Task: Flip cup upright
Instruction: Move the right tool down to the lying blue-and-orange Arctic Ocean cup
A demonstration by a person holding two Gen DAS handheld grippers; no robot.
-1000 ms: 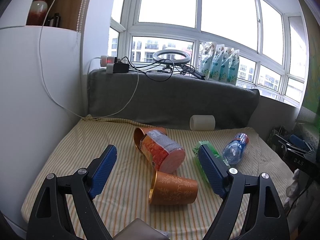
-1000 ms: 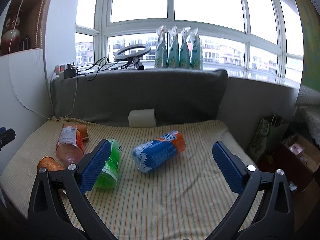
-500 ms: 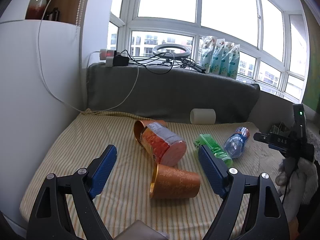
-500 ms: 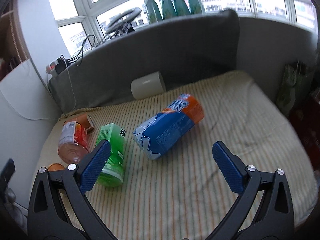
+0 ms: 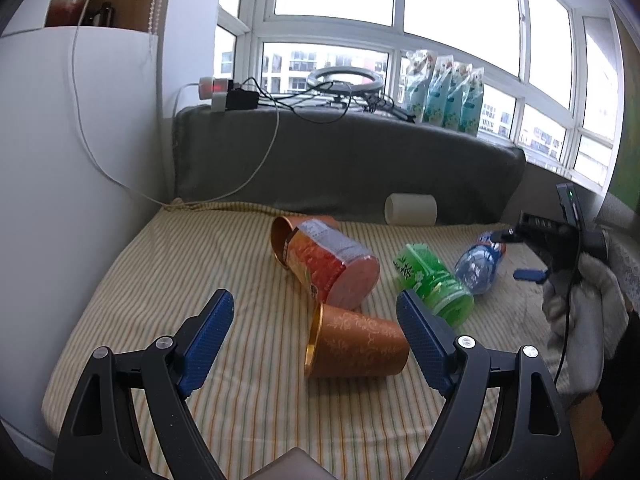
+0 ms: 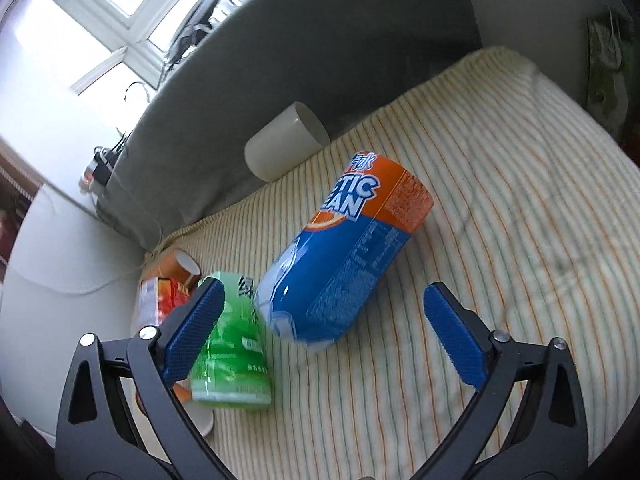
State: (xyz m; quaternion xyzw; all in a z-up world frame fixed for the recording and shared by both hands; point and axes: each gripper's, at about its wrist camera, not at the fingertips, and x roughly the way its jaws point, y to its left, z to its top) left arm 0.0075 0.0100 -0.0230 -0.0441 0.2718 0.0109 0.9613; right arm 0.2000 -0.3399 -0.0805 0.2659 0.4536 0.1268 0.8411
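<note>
Several cups lie on their sides on a striped mat [image 5: 168,280]. A copper patterned cup [image 5: 356,348] lies nearest, between the fingertips of my open left gripper [image 5: 316,312], which hovers just short of it. Behind it lie a red-orange cup [image 5: 332,268], another copper cup [image 5: 284,236], a green cup [image 5: 432,284], a blue-orange cup [image 5: 480,260] and a white cup [image 5: 410,210]. My right gripper [image 6: 320,304] is open and tilted, close above the blue-orange cup [image 6: 344,252], with the green cup [image 6: 232,344] by its left finger. The right gripper also shows in the left wrist view [image 5: 560,240].
A grey cushion [image 5: 348,164] backs the mat, with cables, a power strip [image 5: 228,94] and a ring light [image 5: 344,80] on top. A white wall panel [image 5: 60,184] bounds the left. The mat's right edge [image 6: 592,120] drops off toward bags on the floor.
My right gripper has moved forward and down toward the blue-orange cup and rolled to the side. My left gripper has edged slightly closer to the copper cup. Both stay open.
</note>
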